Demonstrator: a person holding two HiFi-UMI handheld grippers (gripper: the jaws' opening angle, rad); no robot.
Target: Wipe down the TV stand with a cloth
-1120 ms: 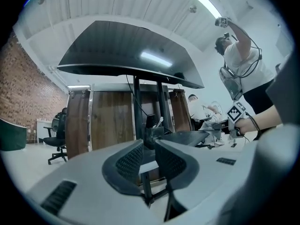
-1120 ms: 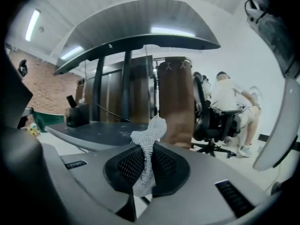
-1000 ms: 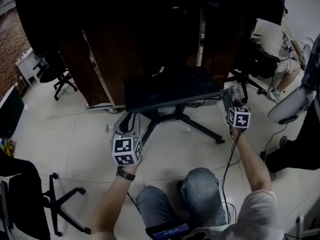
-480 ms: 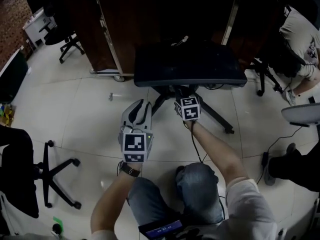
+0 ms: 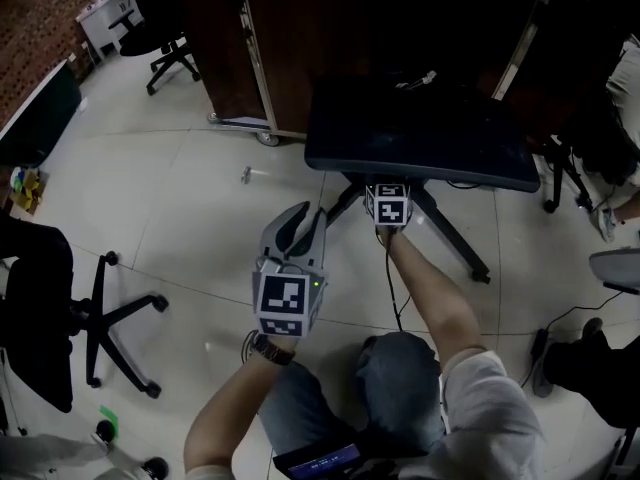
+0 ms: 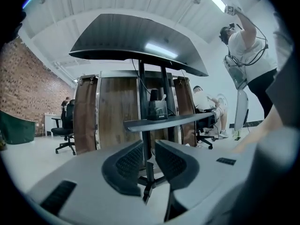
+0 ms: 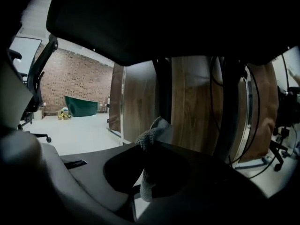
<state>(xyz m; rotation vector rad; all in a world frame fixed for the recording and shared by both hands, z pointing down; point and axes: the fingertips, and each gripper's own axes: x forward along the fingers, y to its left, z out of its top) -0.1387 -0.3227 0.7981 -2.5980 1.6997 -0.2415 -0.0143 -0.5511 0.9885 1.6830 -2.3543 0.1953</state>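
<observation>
The TV stand's black shelf [image 5: 420, 133] stands on a post with splayed legs [image 5: 455, 238]. My right gripper [image 5: 388, 205] is right under the shelf's front edge, its fingertips hidden there. In the right gripper view it [image 7: 149, 170] is shut on a grey cloth [image 7: 149, 137], with the shelf's dark underside [image 7: 164, 22] just above. My left gripper [image 5: 303, 226] hangs lower, in front and left of the post. Its jaws [image 6: 149, 161] are almost together with nothing in them. Through them I see the shelf's underside [image 6: 136, 36] and a smaller lower shelf [image 6: 168, 121].
Wooden cabinets on castors [image 5: 270, 48] stand behind the stand. Office chairs sit at the left [image 5: 100, 308] and far left back [image 5: 165, 43]. A cable [image 5: 560, 308] runs over the tiled floor at the right. A person [image 6: 248, 46] stands at the right.
My right gripper has moved with the cloth from the shelf's right end leftward, under the middle of its front edge. The head view has shifted toward the stand; the left gripper has stayed low.
</observation>
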